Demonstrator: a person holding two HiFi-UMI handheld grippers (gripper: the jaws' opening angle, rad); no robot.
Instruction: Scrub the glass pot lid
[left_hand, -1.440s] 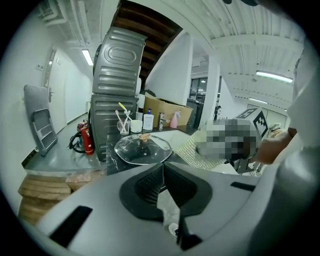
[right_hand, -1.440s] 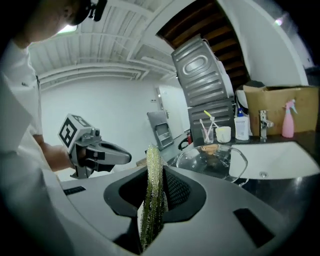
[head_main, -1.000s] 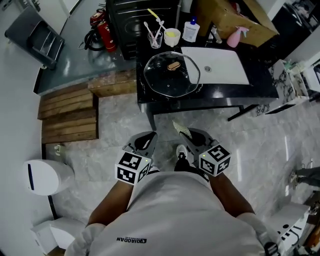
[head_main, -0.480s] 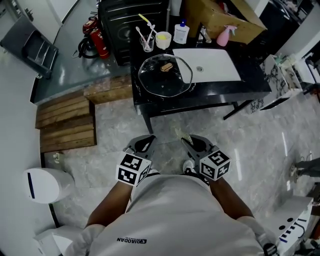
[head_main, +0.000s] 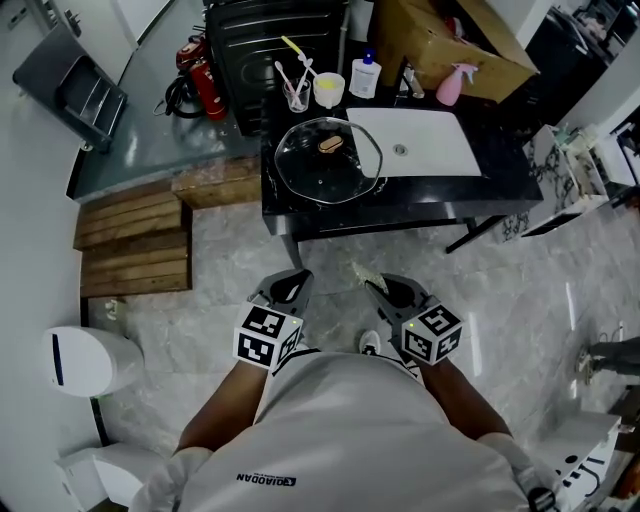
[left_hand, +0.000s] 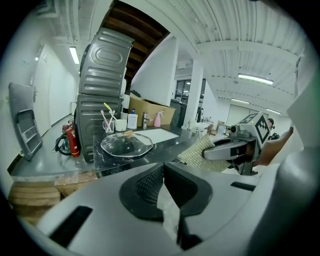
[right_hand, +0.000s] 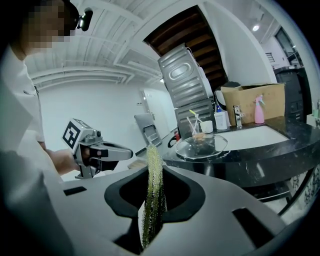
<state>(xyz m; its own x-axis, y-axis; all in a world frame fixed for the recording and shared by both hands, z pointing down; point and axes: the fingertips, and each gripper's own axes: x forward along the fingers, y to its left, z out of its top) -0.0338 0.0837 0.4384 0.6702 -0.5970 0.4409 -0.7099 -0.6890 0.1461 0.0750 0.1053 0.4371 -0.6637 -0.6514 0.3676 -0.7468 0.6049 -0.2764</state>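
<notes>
Seen from the head view, a person stands on a marble floor (head_main: 500, 290) well short of a black tabletop (head_main: 500, 165), a tool in each hand at waist height. The glass pot lid (head_main: 328, 160) lies flat on the tabletop's left end, knob up, just beside a white sink (head_main: 415, 140) and well apart from both tools.

The left tongs (head_main: 288, 285) are closed with nothing between the jaws, as the left gripper view shows. The right tongs (head_main: 385, 290) are clamped on a yellow-green scouring pad (right_hand: 152, 200), which the right gripper view catches edge-on, standing upright between the jaws. From above only a pale corner of the pad pokes out past the tongs. The marker cubes and the person's white shirt (head_main: 350, 430) cover the hands and the tool handles.

Behind the lid stand a clear cup of utensils (head_main: 295, 95), a white cup (head_main: 328, 88) and a small white bottle (head_main: 367, 72) whose label is too small to read. A pink spray bottle (head_main: 452, 85) and a cardboard box (head_main: 450, 40) sit behind the sink; the box is cut off by the top edge. A dark appliance (head_main: 275, 40) sits at the tabletop's back left, with red fire extinguishers (head_main: 205, 75) beside it on a grey surface. Wooden pallets (head_main: 135, 235) lie on the floor to the left.
</notes>
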